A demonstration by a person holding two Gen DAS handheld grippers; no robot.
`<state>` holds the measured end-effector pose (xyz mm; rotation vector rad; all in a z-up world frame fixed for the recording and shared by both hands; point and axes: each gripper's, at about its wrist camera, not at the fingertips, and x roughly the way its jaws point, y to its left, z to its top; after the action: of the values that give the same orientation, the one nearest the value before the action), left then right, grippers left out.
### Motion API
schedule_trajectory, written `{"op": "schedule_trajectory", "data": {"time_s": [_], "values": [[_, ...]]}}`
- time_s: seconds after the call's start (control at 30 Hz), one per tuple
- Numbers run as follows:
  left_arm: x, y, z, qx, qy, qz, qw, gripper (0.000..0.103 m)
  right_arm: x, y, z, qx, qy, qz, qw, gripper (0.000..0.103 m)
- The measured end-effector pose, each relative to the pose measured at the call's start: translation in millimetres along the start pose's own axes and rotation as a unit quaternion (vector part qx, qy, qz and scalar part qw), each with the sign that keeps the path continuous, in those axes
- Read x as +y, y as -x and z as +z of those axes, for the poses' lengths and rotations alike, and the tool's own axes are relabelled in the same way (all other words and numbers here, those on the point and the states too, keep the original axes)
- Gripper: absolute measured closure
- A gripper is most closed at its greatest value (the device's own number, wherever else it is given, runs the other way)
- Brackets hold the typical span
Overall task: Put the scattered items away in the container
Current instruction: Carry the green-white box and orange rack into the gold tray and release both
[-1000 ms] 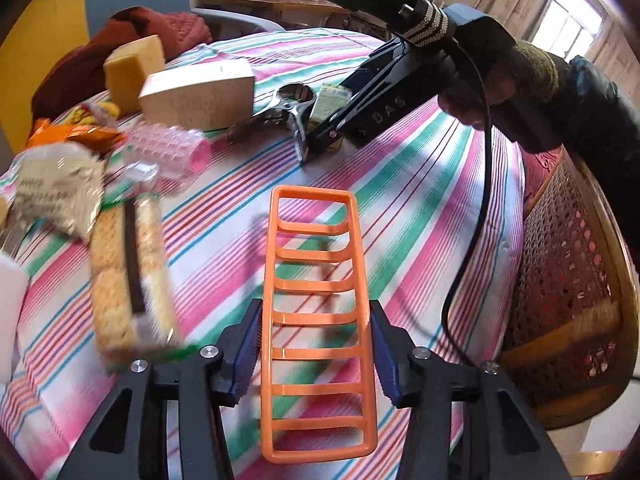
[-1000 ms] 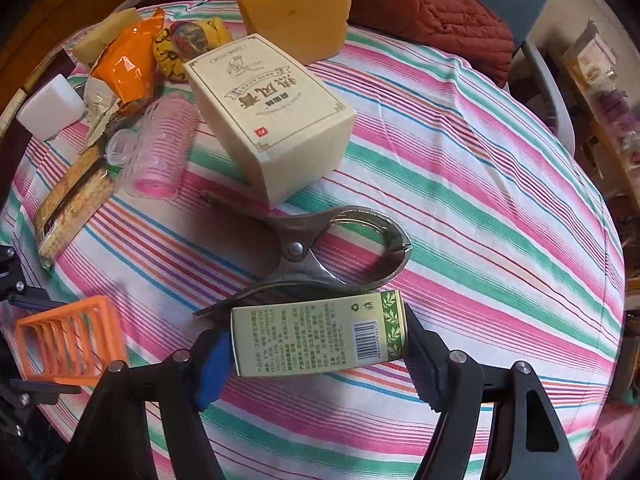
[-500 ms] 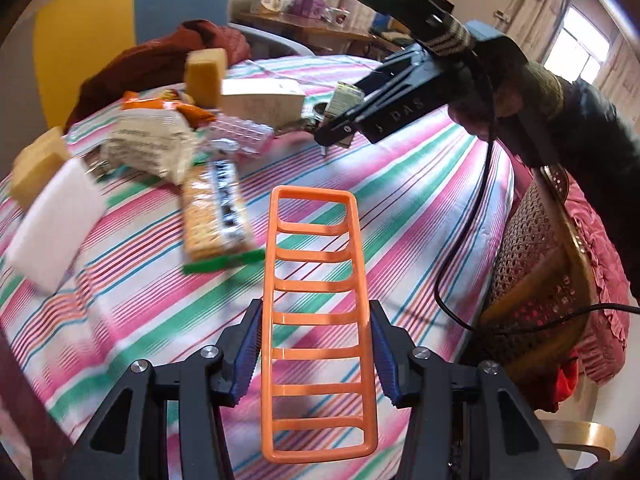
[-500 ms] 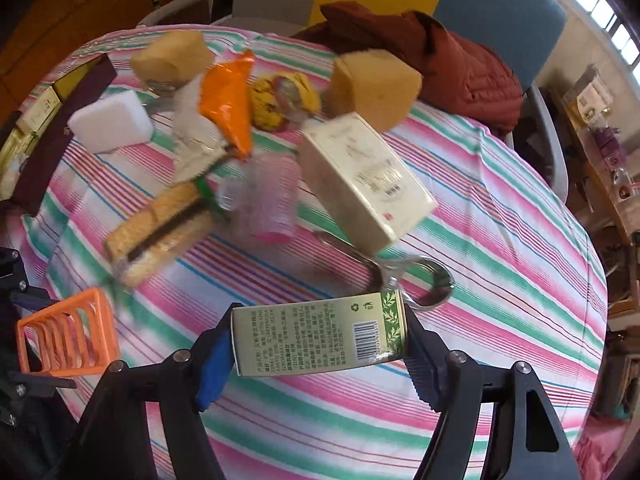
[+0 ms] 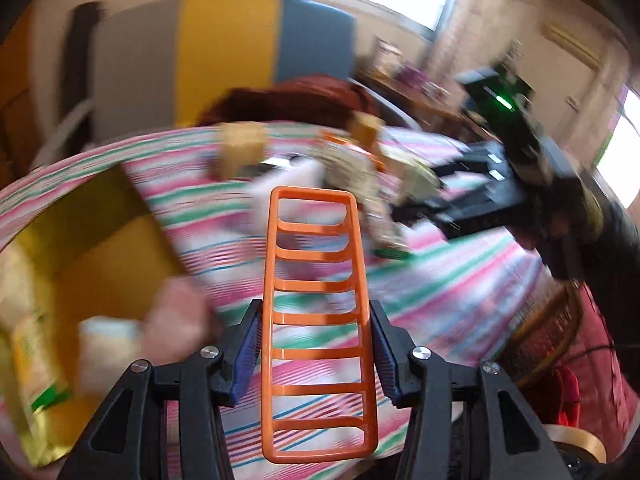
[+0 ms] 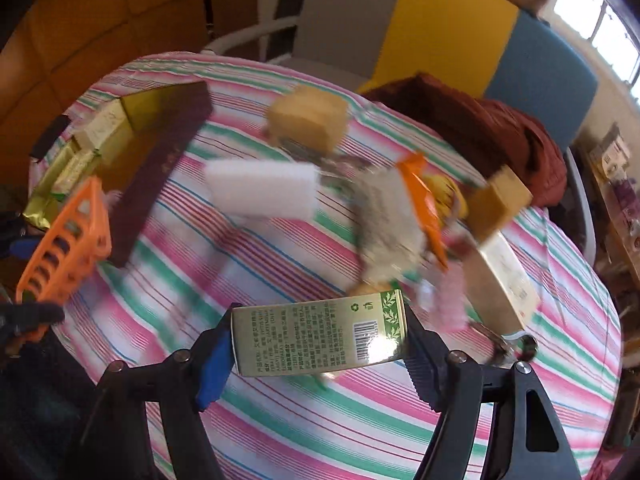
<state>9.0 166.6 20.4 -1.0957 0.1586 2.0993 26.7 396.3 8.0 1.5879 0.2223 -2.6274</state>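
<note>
My left gripper (image 5: pixel 316 354) is shut on an orange plastic rack (image 5: pixel 318 320) with ladder-like slats, held above the striped table. The same orange rack (image 6: pixel 66 244) shows at the left of the right wrist view. My right gripper (image 6: pixel 320 348) is shut on a green and cream carton (image 6: pixel 320 334) with a barcode, held crosswise over the table. The container, an open box with a gold lining and dark maroon wall (image 6: pixel 160 160), sits at the table's far left with several packets inside; in the left wrist view the box (image 5: pixel 92 264) lies blurred at the left.
On the striped tablecloth (image 6: pixel 320 408) lie a white sponge (image 6: pixel 262 188), two yellow sponges (image 6: pixel 308 120), an orange packet (image 6: pixel 424 200), a cream box (image 6: pixel 504 280) and metal tongs (image 6: pixel 508 344). A chair with a red jacket (image 6: pixel 500 128) stands behind. A wicker chair (image 5: pixel 540 332) stands at the right.
Both grippers have swung left toward the gold-lined box, still holding the rack and the carton. The box now shows in both views; the scattered items have slid right in view.
</note>
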Motion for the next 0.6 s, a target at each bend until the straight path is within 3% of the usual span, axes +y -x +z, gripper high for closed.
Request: {"op": "schedule_trajectory", "data": {"time_s": [0.13, 0.33, 0.43, 0.6], "values": [[60.9, 29.7, -15.3, -0.024, 0.067, 0.055, 0.9959, 0.053, 42.3, 3.7, 21.6, -0.028, 0.011, 0.019, 0.999, 0.029], [142.2, 56.5, -38.3, -0.047, 0.15, 0.125, 0.9798, 0.053, 101.7, -2.6, 49.0, -0.058, 0.013, 0.057, 0.997, 0.029], [170.6, 62.1, -47.6, -0.049, 0.174, 0.145, 0.9727, 0.053, 132.4, -6.9, 60.4, -0.066, 0.012, 0.078, 0.995, 0.029], [201.2, 58.1, -66.8, -0.053, 0.227, 0.148, 0.9611, 0.053, 173.4, -14.6, 78.2, -0.076, 0.008, 0.097, 0.992, 0.029]]}}
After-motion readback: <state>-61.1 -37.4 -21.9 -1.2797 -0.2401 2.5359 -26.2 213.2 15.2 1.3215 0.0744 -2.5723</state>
